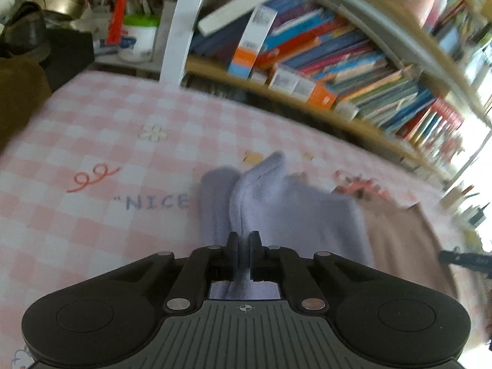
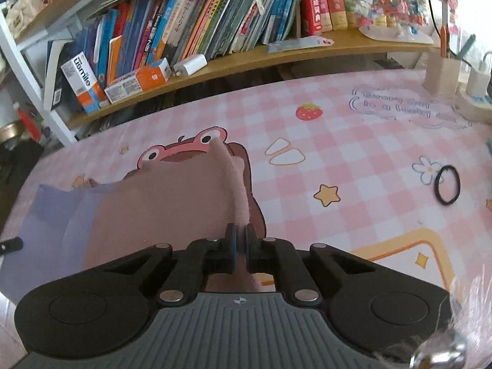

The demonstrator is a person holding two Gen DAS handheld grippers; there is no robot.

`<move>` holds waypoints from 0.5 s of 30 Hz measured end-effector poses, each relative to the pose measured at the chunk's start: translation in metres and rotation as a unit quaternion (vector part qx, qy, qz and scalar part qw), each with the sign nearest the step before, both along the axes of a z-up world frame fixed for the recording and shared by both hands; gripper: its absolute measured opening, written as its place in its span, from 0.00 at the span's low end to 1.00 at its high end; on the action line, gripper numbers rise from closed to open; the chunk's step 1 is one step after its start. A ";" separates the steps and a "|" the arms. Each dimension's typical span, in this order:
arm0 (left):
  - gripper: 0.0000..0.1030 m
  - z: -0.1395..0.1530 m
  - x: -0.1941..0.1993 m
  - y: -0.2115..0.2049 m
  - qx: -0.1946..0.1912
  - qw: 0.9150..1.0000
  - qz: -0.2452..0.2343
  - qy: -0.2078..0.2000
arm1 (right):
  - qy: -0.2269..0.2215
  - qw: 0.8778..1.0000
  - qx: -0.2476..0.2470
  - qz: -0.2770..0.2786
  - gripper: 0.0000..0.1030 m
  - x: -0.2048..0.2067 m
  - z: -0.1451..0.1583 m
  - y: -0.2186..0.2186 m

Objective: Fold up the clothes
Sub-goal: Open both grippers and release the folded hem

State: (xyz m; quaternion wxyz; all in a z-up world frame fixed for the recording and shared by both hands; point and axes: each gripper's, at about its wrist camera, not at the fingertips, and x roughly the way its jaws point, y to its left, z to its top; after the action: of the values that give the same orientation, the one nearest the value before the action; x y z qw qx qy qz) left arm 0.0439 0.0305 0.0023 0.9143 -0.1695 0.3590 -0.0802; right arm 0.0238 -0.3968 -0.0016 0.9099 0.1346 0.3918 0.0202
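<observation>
A soft two-tone garment lies on the pink checked table mat. Its lavender part is on the left and its brownish-pink part on the right; the brown part also shows in the left wrist view. My left gripper is shut on a raised fold of the lavender part. My right gripper is shut on a raised ridge of the brownish-pink part. The lavender part also shows at the left of the right wrist view.
A bookshelf full of books runs along the mat's far edge. A black hair tie lies on the mat at the right. A pen holder and a power strip stand at the far right. A white jar and clutter stand beyond the mat at the far left.
</observation>
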 end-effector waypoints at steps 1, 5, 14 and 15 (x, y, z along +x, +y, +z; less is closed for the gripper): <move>0.05 0.006 -0.005 0.005 -0.017 1.000 0.004 -0.009 | -0.017 1.000 0.012 -0.003 0.05 -0.005 0.008 -0.002; 0.05 -0.008 -0.005 0.007 -0.005 1.000 0.007 0.028 | -0.026 0.999 0.035 -0.029 0.05 -0.016 0.012 -0.013; 0.23 0.004 0.006 -0.004 0.079 0.996 -0.024 0.020 | 0.013 0.999 0.023 -0.039 0.13 -0.006 -0.012 -0.010; 0.27 0.009 0.009 -0.004 0.089 0.996 -0.026 0.008 | 0.007 0.999 0.011 -0.034 0.17 -0.004 -0.008 -0.008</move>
State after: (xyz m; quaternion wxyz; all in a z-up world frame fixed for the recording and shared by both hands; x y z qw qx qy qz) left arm 0.0530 0.0268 0.0115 0.9204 -0.0781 0.3766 -0.0705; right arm 0.0196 -0.4051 -0.0094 0.9059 0.1581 0.3928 -0.0074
